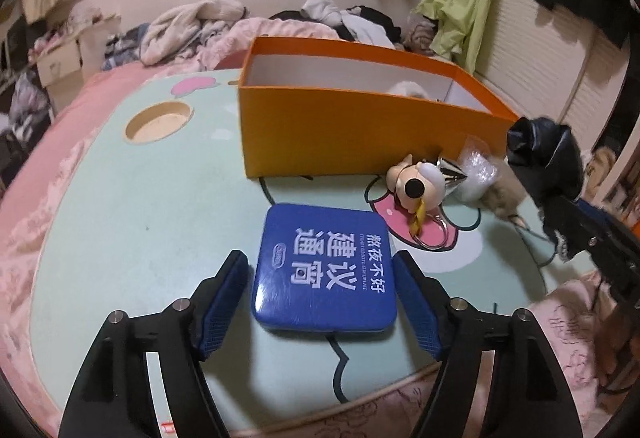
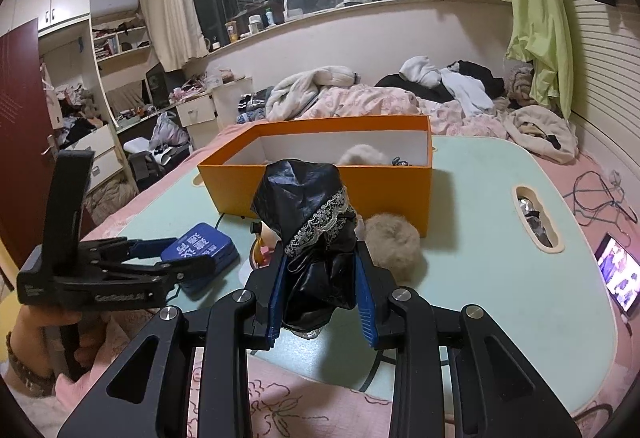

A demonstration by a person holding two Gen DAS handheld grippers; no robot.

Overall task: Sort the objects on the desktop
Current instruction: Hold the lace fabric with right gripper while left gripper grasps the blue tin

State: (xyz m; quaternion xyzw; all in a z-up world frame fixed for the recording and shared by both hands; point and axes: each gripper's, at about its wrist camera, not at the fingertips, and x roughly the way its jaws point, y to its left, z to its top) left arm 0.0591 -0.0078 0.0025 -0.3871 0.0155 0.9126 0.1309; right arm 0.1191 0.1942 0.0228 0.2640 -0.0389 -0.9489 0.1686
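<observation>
Left claw: straddles the near half of the blue tin, one blue pad at each side edge; a thin gap shows at the left pad and the right pad sits at the tin's edge, so whether it is gripping cannot be told.
Blue tin: flat on the desk, lid up, a rounded near-square only slightly longer than wide; its longer side runs away from the left claw toward the orange box, and the white printed characters read sideways from this view.
Right claw: clenched on a crumpled black glossy pouch, both blue pads pressing its lower half.
Black pouch: held upright and clear of the desk, its long axis vertical, the puffed end up; a band of grey lace crosses it on a slant.
Orange box: open-topped, white inside, standing on the far part of the desk, its long side lying across the left wrist view; something pale and fluffy lies inside.
Figure keychain: lying on its side just right of the tin, near the box's front wall, metal ring toward the near edge.
Clear wrapped packet: beside the keychain, to its right.
Beige fur ball: on the desk just in front of the box, behind the pouch.
Desk: pale green, cartoon-printed top with a round recess at the left, set on a pink bed.
Hand: grips the left claw's handle; a beaded bracelet is on the wrist.
</observation>
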